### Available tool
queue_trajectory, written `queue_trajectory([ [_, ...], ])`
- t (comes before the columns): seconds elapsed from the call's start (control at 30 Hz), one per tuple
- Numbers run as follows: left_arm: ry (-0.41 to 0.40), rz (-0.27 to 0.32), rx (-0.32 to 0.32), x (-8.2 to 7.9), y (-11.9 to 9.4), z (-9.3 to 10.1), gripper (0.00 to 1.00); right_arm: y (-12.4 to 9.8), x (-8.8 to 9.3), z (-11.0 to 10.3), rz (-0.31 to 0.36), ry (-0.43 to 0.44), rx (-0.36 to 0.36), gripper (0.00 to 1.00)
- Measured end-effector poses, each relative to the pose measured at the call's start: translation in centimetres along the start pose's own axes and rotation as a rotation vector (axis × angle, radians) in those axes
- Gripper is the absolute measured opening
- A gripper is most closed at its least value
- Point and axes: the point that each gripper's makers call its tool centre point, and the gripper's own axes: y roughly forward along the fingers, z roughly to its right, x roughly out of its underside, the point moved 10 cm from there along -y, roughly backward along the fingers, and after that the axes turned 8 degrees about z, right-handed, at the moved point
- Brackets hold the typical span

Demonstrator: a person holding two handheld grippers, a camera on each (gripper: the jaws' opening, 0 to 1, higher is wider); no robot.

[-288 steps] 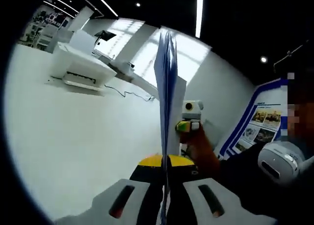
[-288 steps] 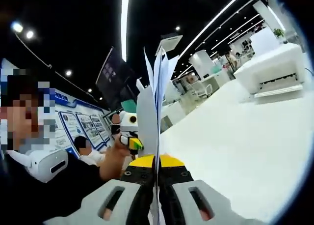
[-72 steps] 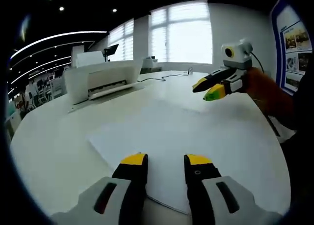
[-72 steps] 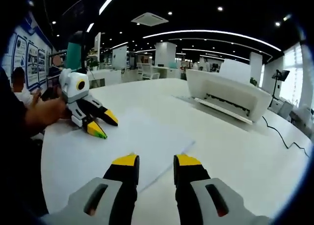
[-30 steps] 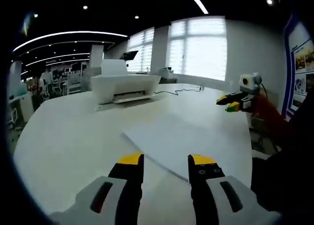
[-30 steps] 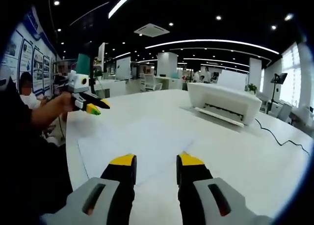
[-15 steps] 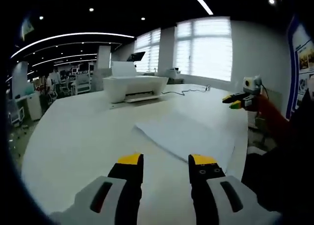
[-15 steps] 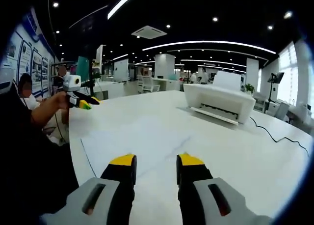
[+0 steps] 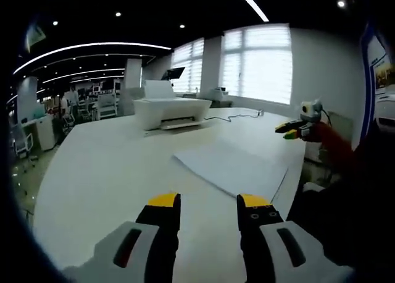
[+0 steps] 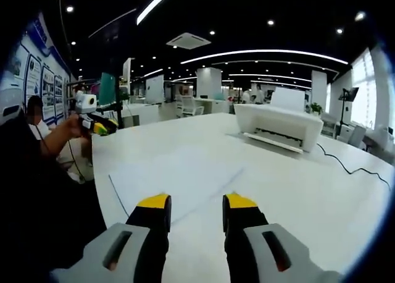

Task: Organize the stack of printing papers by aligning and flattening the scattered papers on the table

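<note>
A flat, squared-up stack of white printing papers (image 9: 237, 167) lies on the white table (image 9: 105, 178), seen from the other side as the stack of papers (image 10: 170, 175). My left gripper (image 9: 210, 202) hovers open above the table, short of the stack's near edge, holding nothing. My right gripper (image 10: 196, 204) is open too, just off the stack's corner. In the left gripper view the right gripper (image 9: 290, 130) shows far right in a hand; in the right gripper view the left gripper (image 10: 99, 126) shows far left. Both are pulled back from the papers.
A white printer (image 9: 171, 112) stands at the table's far side, also seen as the printer (image 10: 279, 127), with a black cable (image 10: 349, 168) trailing from it. The person's dark sleeve (image 10: 43, 196) fills the near side. Desks and lit windows lie beyond.
Both grippers have let go of the upright paper stack, which now lies flat. Over the last second both have drawn back and apart from it.
</note>
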Motion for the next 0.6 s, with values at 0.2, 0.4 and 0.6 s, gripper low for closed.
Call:
queue_trajectory([
  [0.2, -0.003, -0.003, 0.002, 0.0, -1.6, 0.3, 0.41, -0.7, -0.4, -0.5, 0.003, -0.014, 0.000, 0.30],
  [0.4, -0.005, 0.000, -0.004, -0.1, -3.1, 0.8, 0.41, -1.5, -0.8, -1.1, -0.001, -0.025, -0.001, 0.30],
  [0.6, 0.004, 0.014, -0.028, -0.6, -4.8, 1.3, 0.41, -2.5, -1.4, -1.2, -0.007, -0.041, 0.013, 0.30],
])
